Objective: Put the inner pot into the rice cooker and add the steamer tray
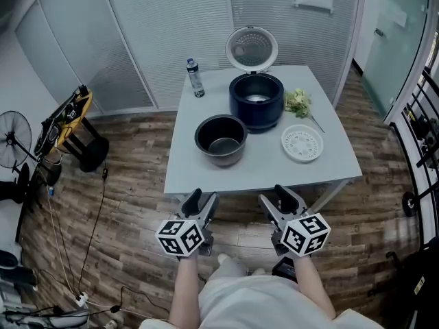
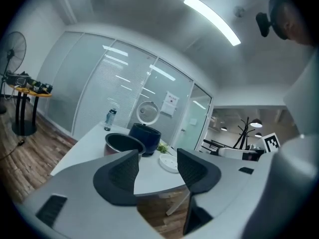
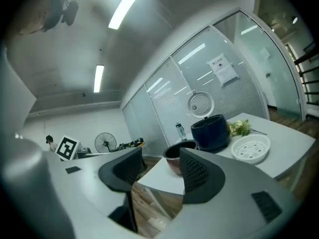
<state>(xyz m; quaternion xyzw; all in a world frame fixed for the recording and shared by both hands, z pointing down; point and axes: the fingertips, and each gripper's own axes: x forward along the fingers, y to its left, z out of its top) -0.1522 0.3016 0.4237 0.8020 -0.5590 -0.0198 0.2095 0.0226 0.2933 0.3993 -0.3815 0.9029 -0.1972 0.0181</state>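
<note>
The left hand-held gripper (image 1: 202, 201) and the right hand-held gripper (image 1: 280, 199) hang side by side just off the near edge of the desk (image 1: 192, 163). The jaws of both are spread wide with nothing between them, and neither touches anything.

Straight ahead of the left one, a little in from the near edge and left of the desk's middle, the inner pot (image 1: 221, 139) stands upright with its mouth up. It is round, so it has no long axis to line up with, only the rim to take. The left hand-held gripper looks the nearer of the 2 to it. The right one is better placed for the steamer tray (image 1: 302, 143), which lies flat towards the right edge, well apart from the pot.

Behind both, towards the far edge, stands the rice cooker (image 1: 256, 101) with its lid (image 1: 252, 48) tipped up and back, so the well is open from above. By my reckoning the pot must be lifted and carried away from the near edge and slightly right to drop in.

All 3 vessels look empty: the pot is bare inside, the cooker's well shows only its metal floor, and the tray has nothing on it. Some greens (image 1: 298, 102) lie just right of the cooker, and 1 bottle (image 1: 195, 78) stands near the far left corner.
</note>
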